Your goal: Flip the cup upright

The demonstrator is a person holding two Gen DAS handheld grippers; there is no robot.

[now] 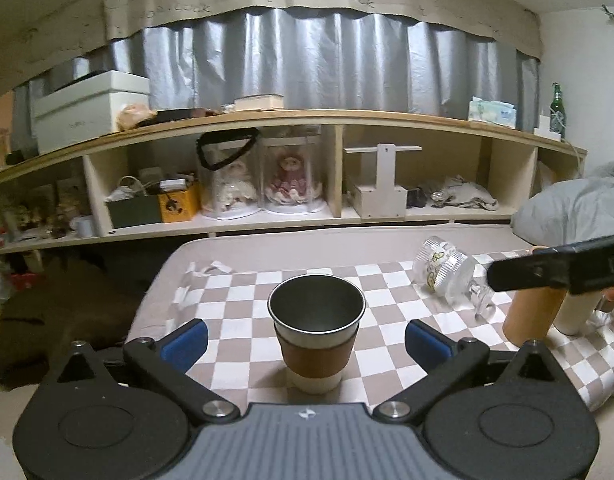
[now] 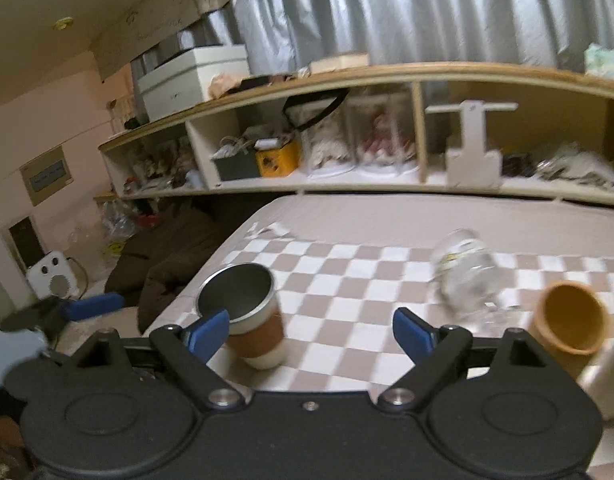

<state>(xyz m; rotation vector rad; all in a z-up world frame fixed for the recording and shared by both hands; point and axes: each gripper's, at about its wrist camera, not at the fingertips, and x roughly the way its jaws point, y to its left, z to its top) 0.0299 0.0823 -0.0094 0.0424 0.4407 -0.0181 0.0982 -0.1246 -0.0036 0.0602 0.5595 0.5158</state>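
The steel cup with a brown sleeve and white base [image 1: 316, 332] stands upright on the brown-and-white checkered cloth [image 1: 243, 304], its open mouth facing up. It sits straight ahead of the left gripper [image 1: 306, 340], between the two blue-padded fingers [image 1: 185, 342] but touching neither — the jaws are spread wide, with clear cloth showing on both sides of the cup.

Ahead and to the right of the left claw, a clear patterned glass [image 1: 447, 276] lies on its side on the cloth. Further right stand an orange-brown cylindrical cup [image 1: 531, 312] and a pale one close behind it; the black body of the other tool crosses above them in the left wrist view.

In the right wrist view, which is motion-blurred, the right gripper [image 2: 311, 330] is also spread wide and holds nothing. The steel cup [image 2: 243, 308] appears ahead and to the left of this claw, partly behind its left blue pad [image 2: 209, 330]; whether pad and cup touch I cannot tell. The clear glass [image 2: 465, 276] lies ahead and slightly right of the claw's centre, and the orange-brown cup [image 2: 571, 318] sits just beyond its right finger, mouth tipped toward the camera.

Beyond both claws, past the cloth, a long wooden shelf [image 1: 307, 118] holds boxes, dolls in clear cases and a white printer, with a grey pleated curtain [image 1: 307, 56] above it.
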